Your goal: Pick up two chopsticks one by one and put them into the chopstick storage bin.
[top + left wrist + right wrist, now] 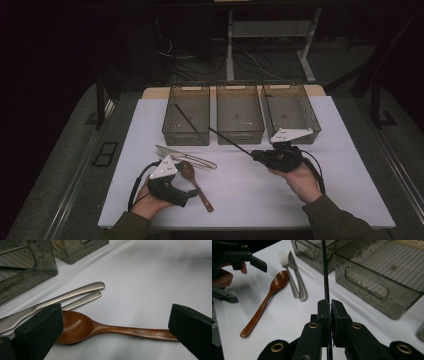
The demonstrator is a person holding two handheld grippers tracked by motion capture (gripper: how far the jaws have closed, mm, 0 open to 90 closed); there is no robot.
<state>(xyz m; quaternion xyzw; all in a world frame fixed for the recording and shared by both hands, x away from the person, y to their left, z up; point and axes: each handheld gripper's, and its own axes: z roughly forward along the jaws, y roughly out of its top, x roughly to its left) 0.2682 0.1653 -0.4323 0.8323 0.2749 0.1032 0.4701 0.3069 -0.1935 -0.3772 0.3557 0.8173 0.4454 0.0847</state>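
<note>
Right gripper (pixel 327 305) pinches a thin black chopstick (pixel 227 141) above the white bench (pixel 260 195) in a dark room; the stick points toward the far-left corner.

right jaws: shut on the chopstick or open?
Shut. In the right gripper view the right gripper has both jaws pressed flat against the thin black chopstick, which runs up toward the bins.

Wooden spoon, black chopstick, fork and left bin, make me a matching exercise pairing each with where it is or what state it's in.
Things:
1. wooden spoon
2. black chopstick
3. fork
4. left bin

States:
A. clamped in the right gripper
B. lies flat between the open jaws of the left gripper
C. has a thin dark stick leaning in it
D. lies beside the knife

Pairs: 1-B, 2-A, 3-D, 4-C
</note>
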